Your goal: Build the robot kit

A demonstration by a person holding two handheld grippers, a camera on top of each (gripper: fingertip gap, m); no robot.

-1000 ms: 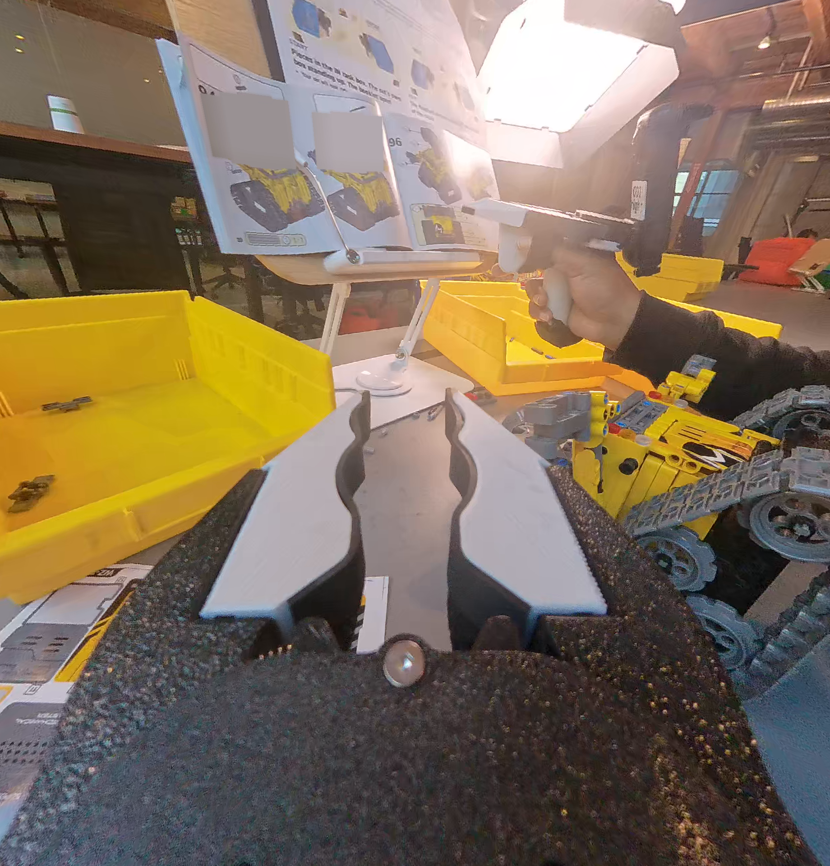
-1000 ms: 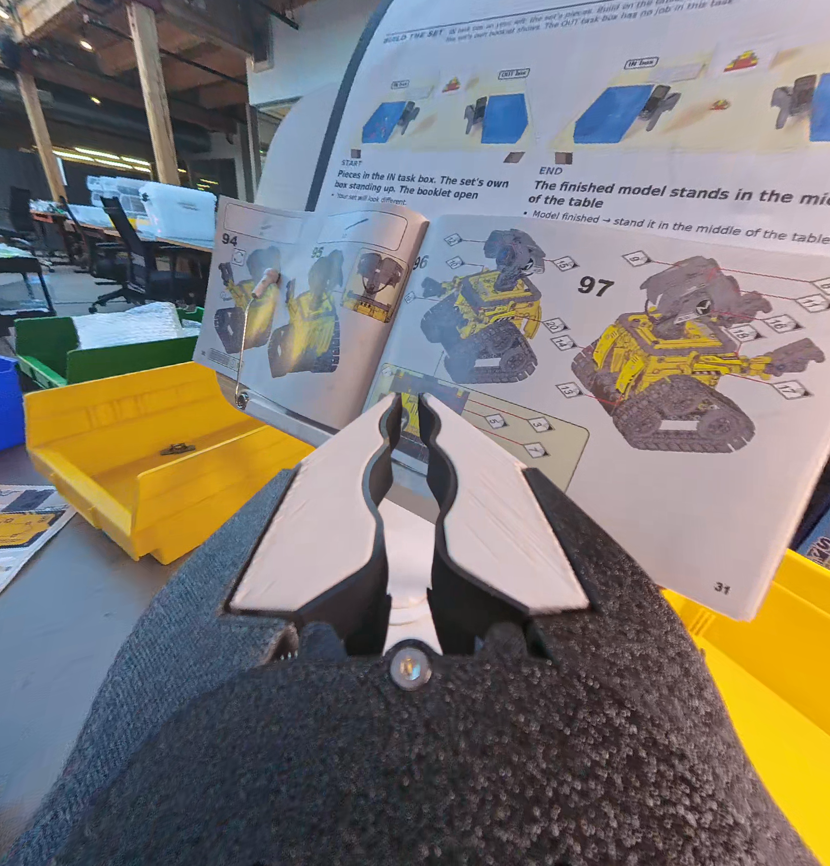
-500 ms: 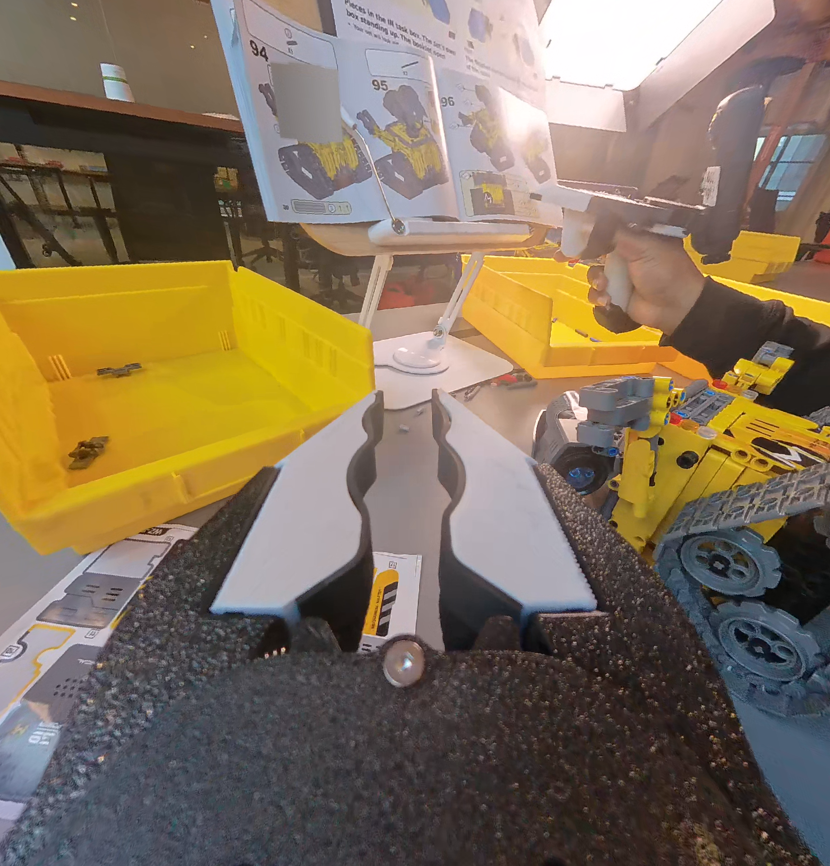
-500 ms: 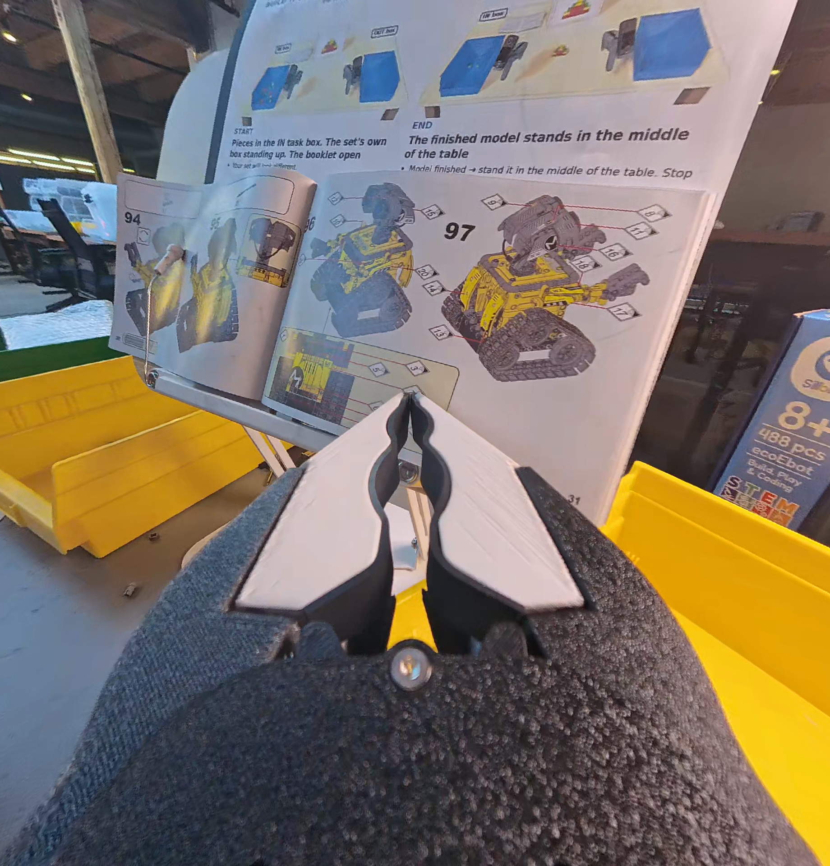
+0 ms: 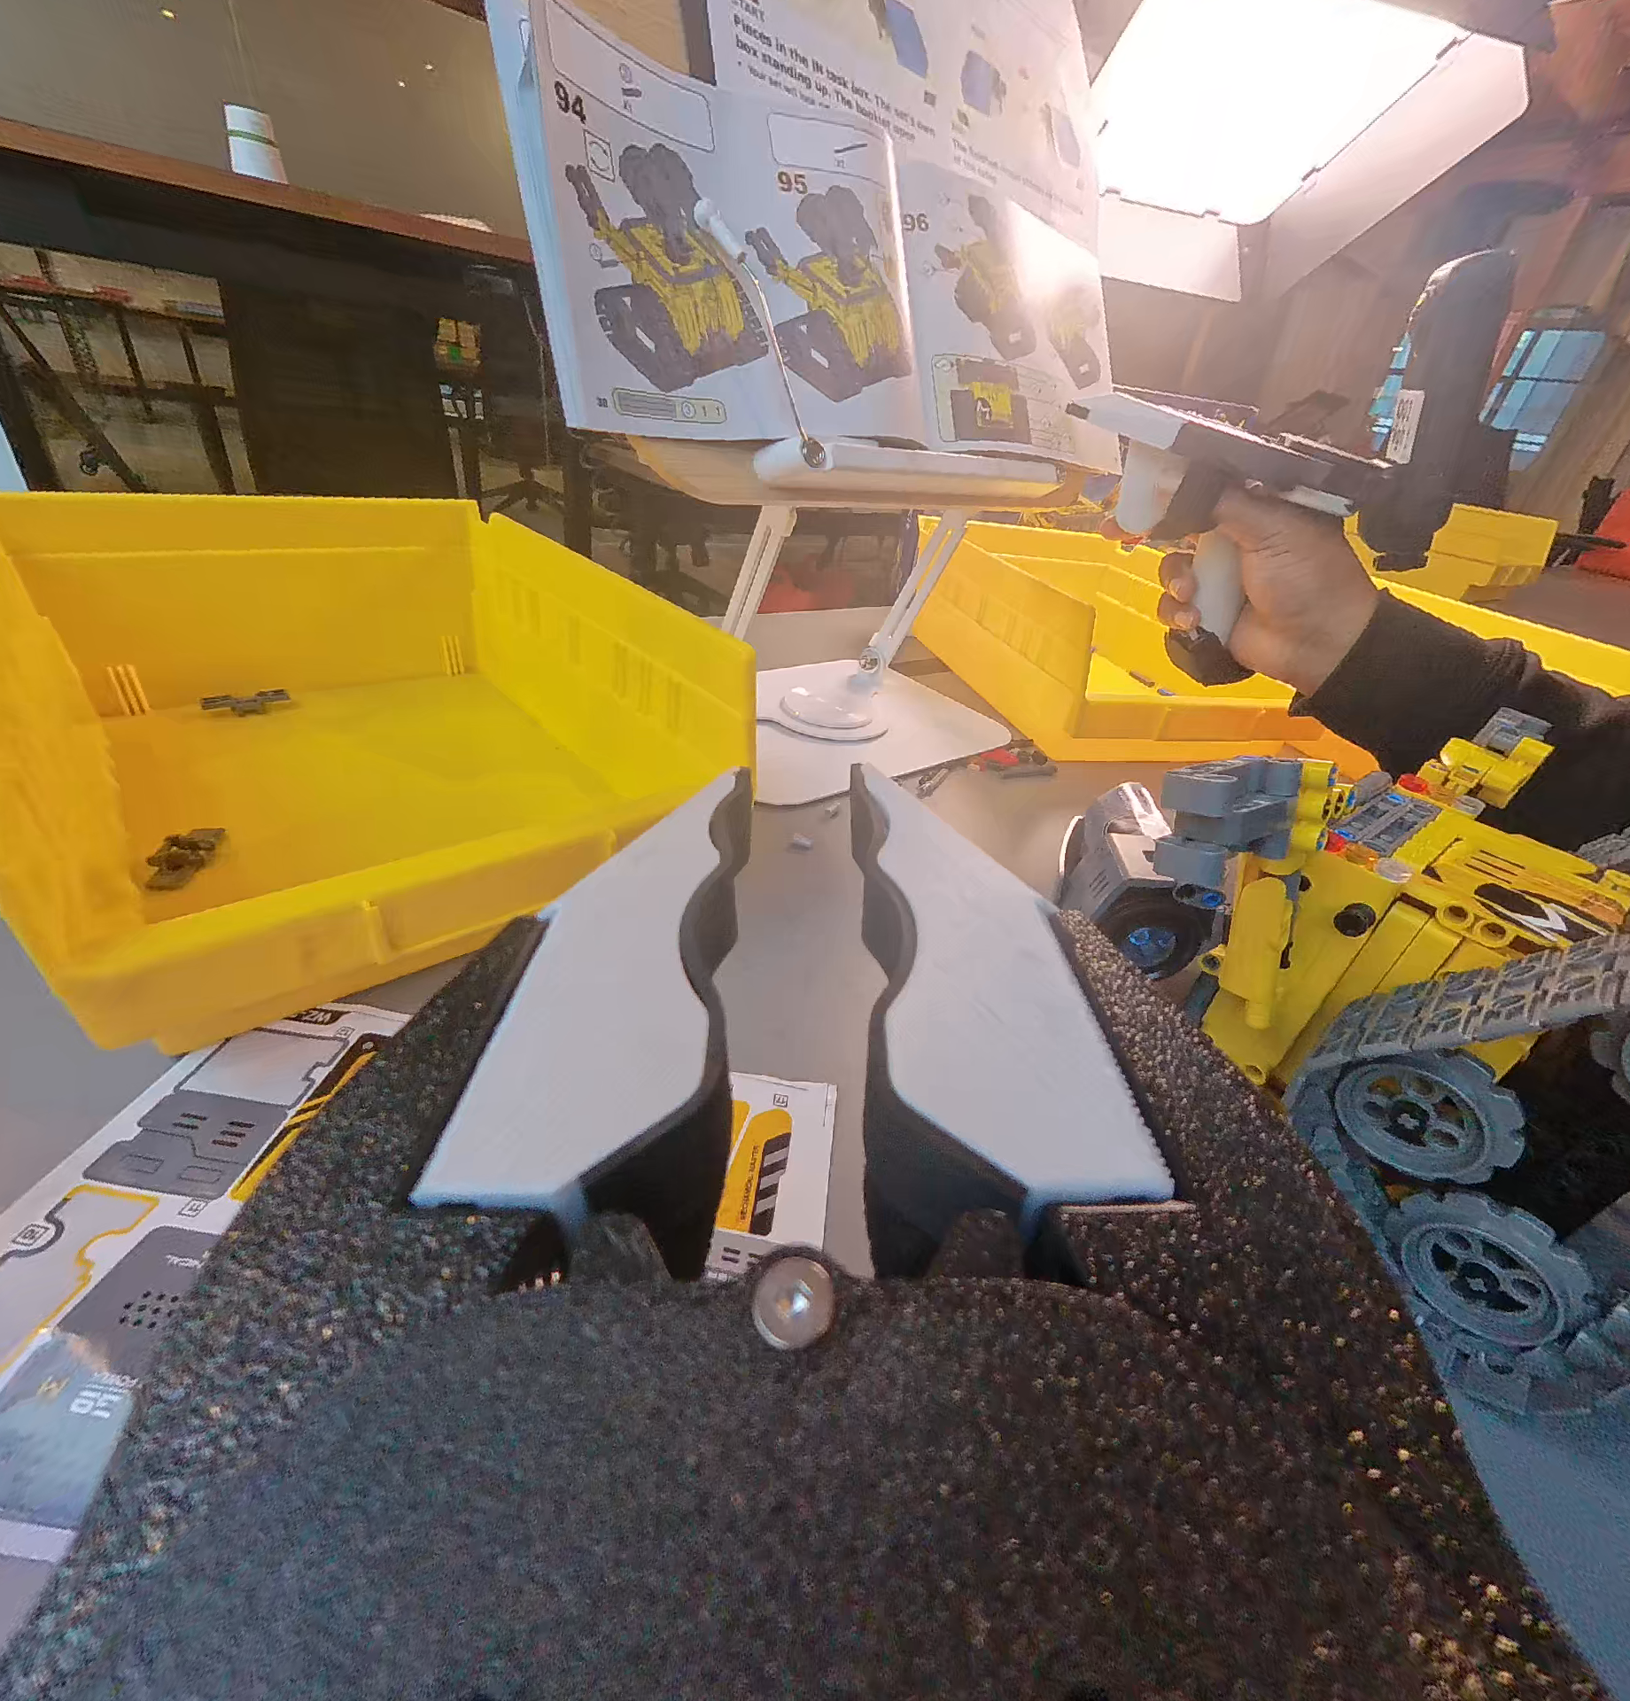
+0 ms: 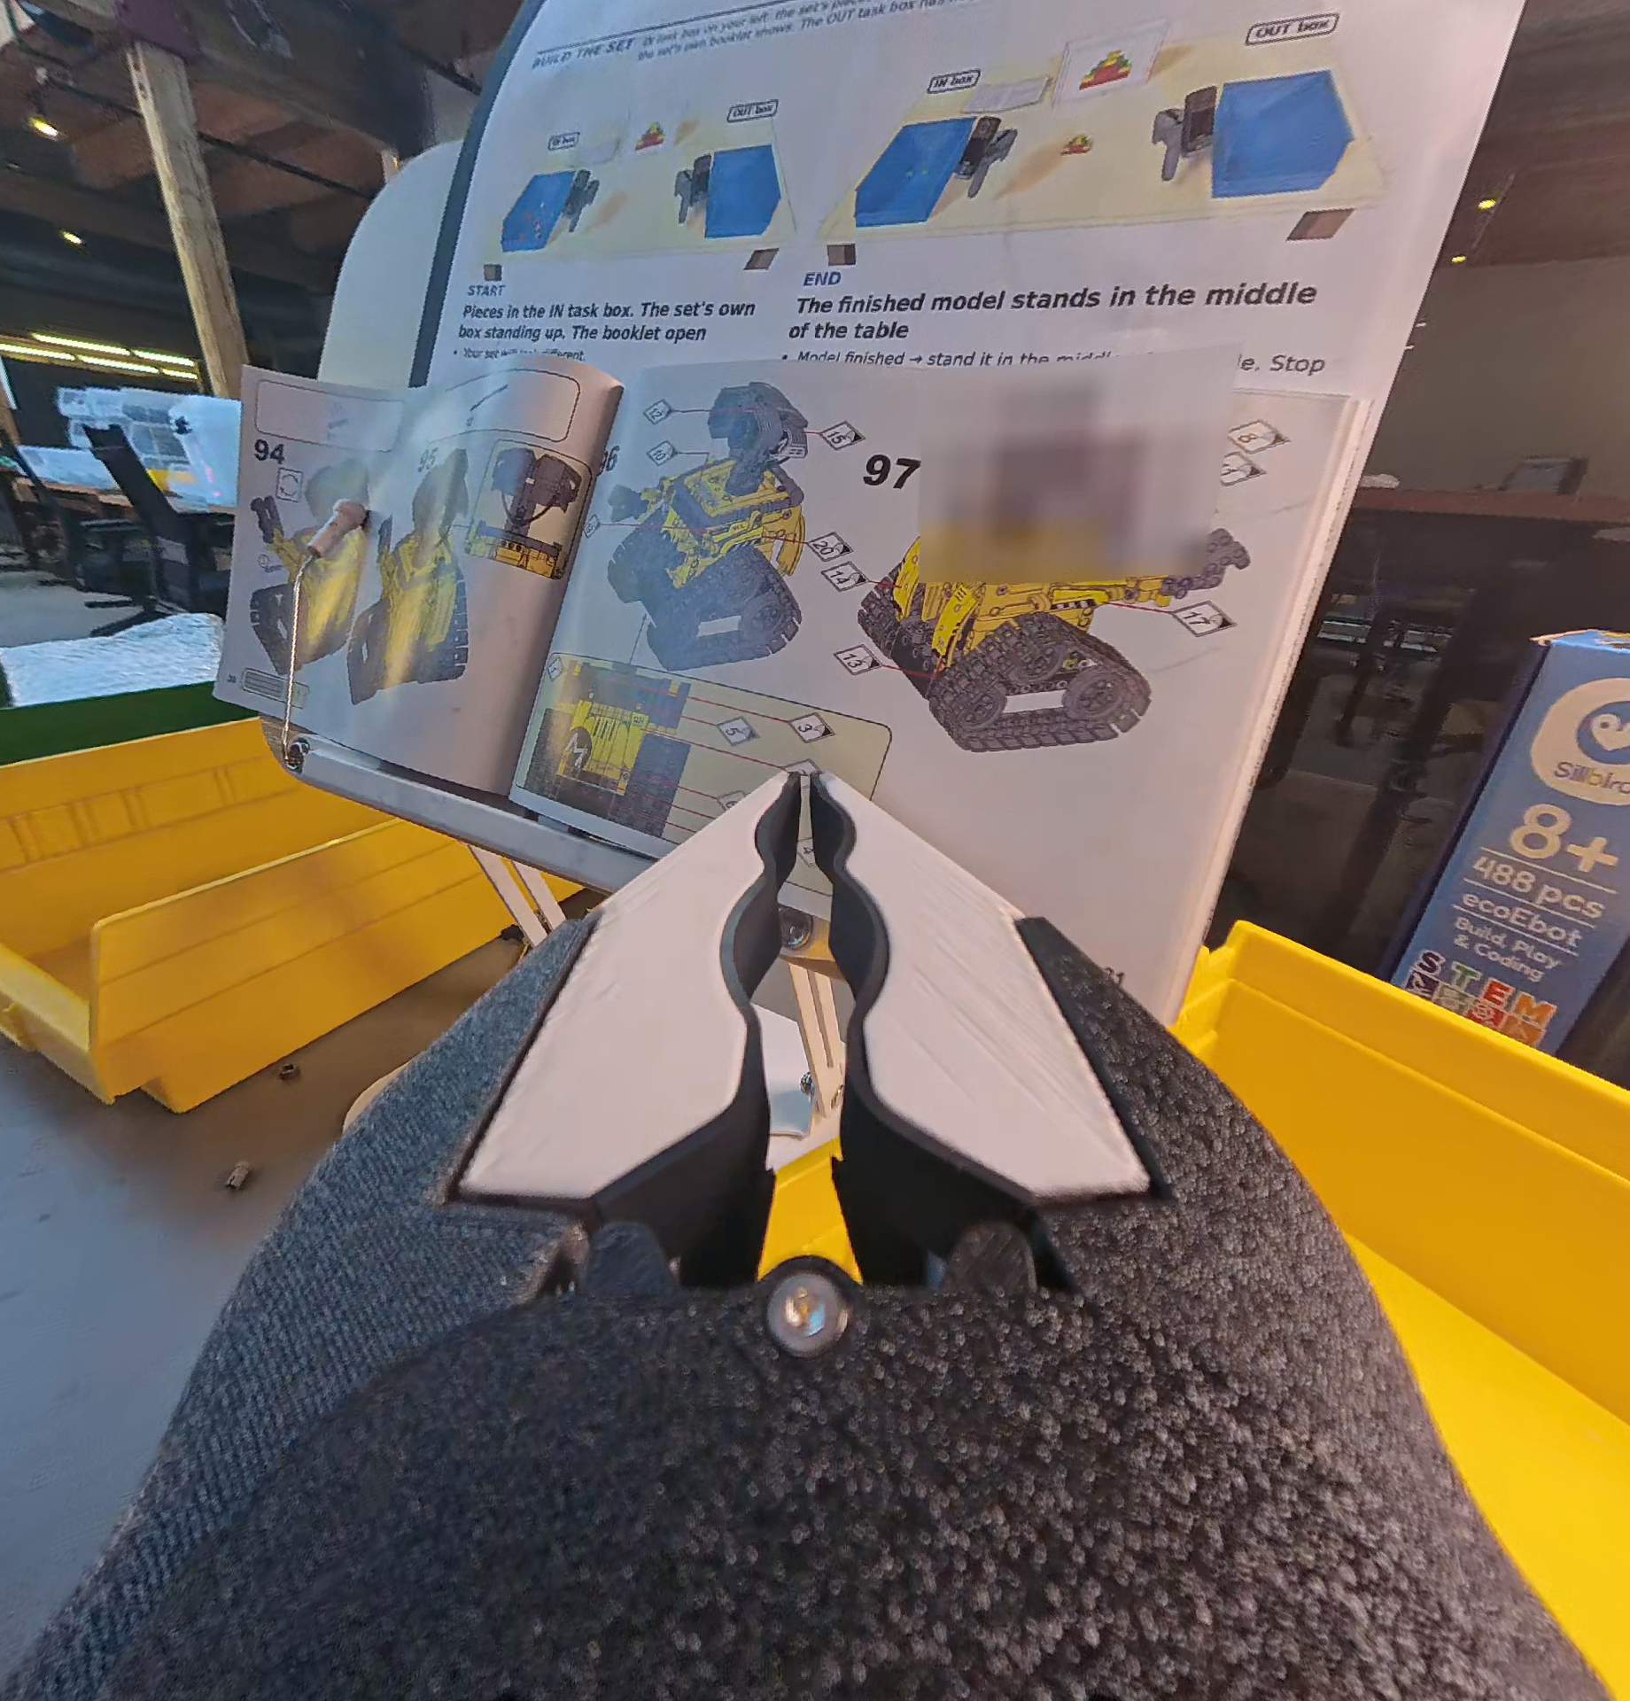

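My left gripper (image 5: pixel 800 792) is open and empty, low over the grey table. A yellow and grey tracked brick model (image 5: pixel 1391 930) lies just to its right. A yellow bin (image 5: pixel 379 930) holding a few dark pieces (image 5: pixel 181 851) sits to its left. My right gripper (image 6: pixel 804 782) is shut, its tips at the lower edge of the open booklet (image 6: pixel 701 571) on a white stand (image 6: pixel 443 801). I cannot tell whether a page is pinched. In the left wrist view the right gripper (image 5: pixel 1083 412), held by a hand (image 5: pixel 1271 589), reaches the booklet (image 5: pixel 747 276) from the right.
A sticker sheet (image 5: pixel 149 1151) lies on the table under my left gripper. The stand's white base (image 5: pixel 885 736) is straight ahead. A second yellow bin (image 6: pixel 1437 1105) sits under the right gripper, with a blue box (image 6: pixel 1548 828) behind it. A printed sheet (image 6: pixel 977 184) stands behind the booklet. Some 35 cm of space lies between my two pairs of fingers.
My right gripper's jaws have closed and it has moved right along the booklet's lower edge. My left gripper has shifted left and back from the model, its jaws a little narrower.
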